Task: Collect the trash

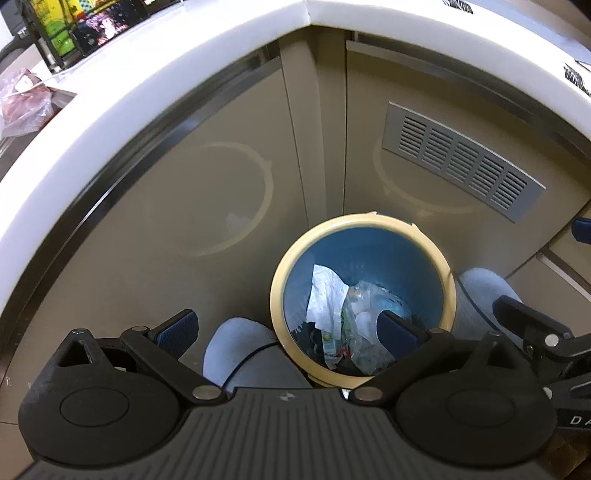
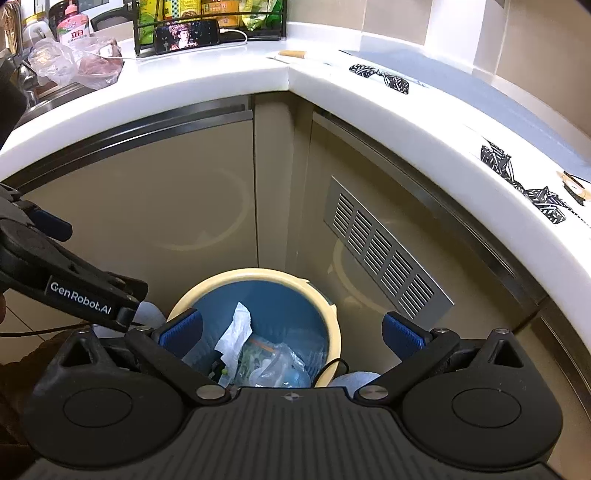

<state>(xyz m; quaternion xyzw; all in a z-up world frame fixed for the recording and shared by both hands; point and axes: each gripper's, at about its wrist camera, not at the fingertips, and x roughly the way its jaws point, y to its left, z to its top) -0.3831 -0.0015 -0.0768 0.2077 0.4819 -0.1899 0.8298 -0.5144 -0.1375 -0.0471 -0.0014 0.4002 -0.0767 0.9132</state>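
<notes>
A round bin with a cream rim (image 1: pixel 277 295) and a blue inside stands on the floor in the cabinet corner. It holds crumpled white paper (image 1: pixel 325 295) and a clear plastic bag (image 1: pixel 369 310). My left gripper (image 1: pixel 286 328) hangs open above the bin's near left side, with nothing between its blue pads. In the right wrist view the same bin rim (image 2: pixel 255 275) lies below my right gripper (image 2: pixel 291 332). That gripper stands wide open over the white paper (image 2: pixel 236 332) and the plastic bag (image 2: pixel 275 363) and holds nothing.
A white counter (image 2: pixel 207 85) wraps the corner above beige cabinet doors and a metal vent grille (image 2: pixel 384 254). Black-and-white crumpled pieces (image 2: pixel 496 158) lie on the right counter. On the left counter are a plastic bag (image 2: pixel 74 62) and a phone (image 2: pixel 188 35). A person's grey-clad feet (image 1: pixel 236 343) flank the bin.
</notes>
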